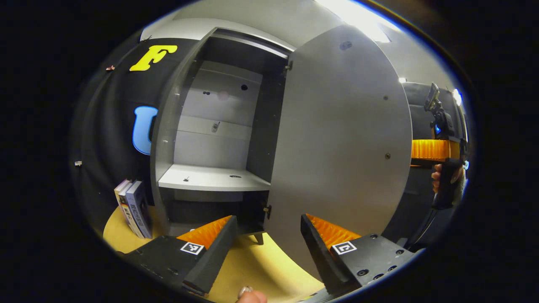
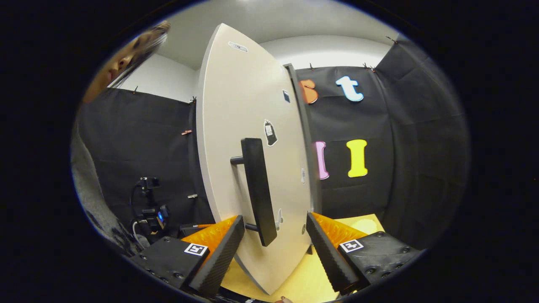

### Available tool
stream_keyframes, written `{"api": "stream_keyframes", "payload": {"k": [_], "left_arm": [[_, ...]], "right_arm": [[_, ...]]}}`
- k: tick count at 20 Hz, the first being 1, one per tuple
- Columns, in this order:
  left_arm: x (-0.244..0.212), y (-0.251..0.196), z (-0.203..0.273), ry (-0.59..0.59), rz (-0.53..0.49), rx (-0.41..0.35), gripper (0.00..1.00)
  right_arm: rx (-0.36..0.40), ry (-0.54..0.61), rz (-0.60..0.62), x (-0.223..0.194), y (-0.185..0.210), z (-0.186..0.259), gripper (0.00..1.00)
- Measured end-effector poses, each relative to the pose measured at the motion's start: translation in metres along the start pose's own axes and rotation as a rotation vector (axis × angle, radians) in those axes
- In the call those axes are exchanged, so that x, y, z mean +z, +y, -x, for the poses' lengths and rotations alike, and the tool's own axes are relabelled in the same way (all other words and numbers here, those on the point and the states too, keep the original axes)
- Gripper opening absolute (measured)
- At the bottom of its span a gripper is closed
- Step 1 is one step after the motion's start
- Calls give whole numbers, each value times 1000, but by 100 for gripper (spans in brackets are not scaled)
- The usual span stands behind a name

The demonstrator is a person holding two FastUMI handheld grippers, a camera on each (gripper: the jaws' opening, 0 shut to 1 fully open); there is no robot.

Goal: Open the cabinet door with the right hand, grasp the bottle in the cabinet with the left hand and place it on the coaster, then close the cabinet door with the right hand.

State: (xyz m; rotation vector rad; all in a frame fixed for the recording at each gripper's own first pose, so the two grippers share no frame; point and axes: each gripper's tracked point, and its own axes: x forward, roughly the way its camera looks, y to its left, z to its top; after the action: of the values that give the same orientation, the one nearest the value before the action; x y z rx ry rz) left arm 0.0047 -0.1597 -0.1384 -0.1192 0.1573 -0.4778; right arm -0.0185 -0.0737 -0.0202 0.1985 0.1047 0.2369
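Observation:
The grey cabinet (image 1: 219, 126) stands open in the left gripper view, its door (image 1: 341, 147) swung out to the right. Its pale shelf (image 1: 210, 179) shows just a few small marks. My left gripper (image 1: 267, 248) hangs open low in front of the cabinet, with nothing between its fingers. Past the door's edge, a hand holds my right gripper (image 1: 438, 149). In the right gripper view the door's outer face (image 2: 236, 105) carries a black bar handle (image 2: 257, 185). The handle's lower end sits between the fingers of my open right gripper (image 2: 273, 244), untouched.
Three books (image 1: 134, 208) lean upright on the yellow table (image 1: 252, 265) left of the cabinet. A pale round patch (image 2: 364, 225) lies on the table beyond the door. A camera on a stand (image 2: 149, 210) and a person's sleeve (image 2: 90, 198) are at the left.

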Motion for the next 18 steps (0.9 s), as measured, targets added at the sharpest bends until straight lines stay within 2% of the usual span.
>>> {"api": "stream_keyframes", "payload": {"k": [3, 4, 6, 8, 12, 14, 15, 17, 18], "left_arm": [[10, 30, 10, -16, -25, 34, 95], [13, 42, 15, -17, -30, 44, 95], [19, 69, 28, -20, -44, 72, 95], [26, 96, 43, -25, -60, 104, 95], [39, 139, 74, -30, -79, 145, 95], [42, 151, 84, -31, -77, 160, 95], [43, 154, 86, -29, -74, 164, 92], [44, 152, 85, -31, -64, 159, 95], [44, 147, 83, -32, -59, 149, 92]], "right_arm": [[54, 4, 31, -3, 42, -30, 100], [76, 0, 36, -2, 58, -39, 98], [145, -14, 23, -4, 95, -58, 98], [180, -20, 3, -10, 116, -80, 97], [175, 3, -8, -25, 128, -110, 98], [153, -1, -4, -25, 121, -115, 98], [120, -5, 12, -25, 116, -113, 100], [25, -21, 48, -24, 92, -117, 98], [-18, -35, 57, -23, 81, -119, 98]]}}
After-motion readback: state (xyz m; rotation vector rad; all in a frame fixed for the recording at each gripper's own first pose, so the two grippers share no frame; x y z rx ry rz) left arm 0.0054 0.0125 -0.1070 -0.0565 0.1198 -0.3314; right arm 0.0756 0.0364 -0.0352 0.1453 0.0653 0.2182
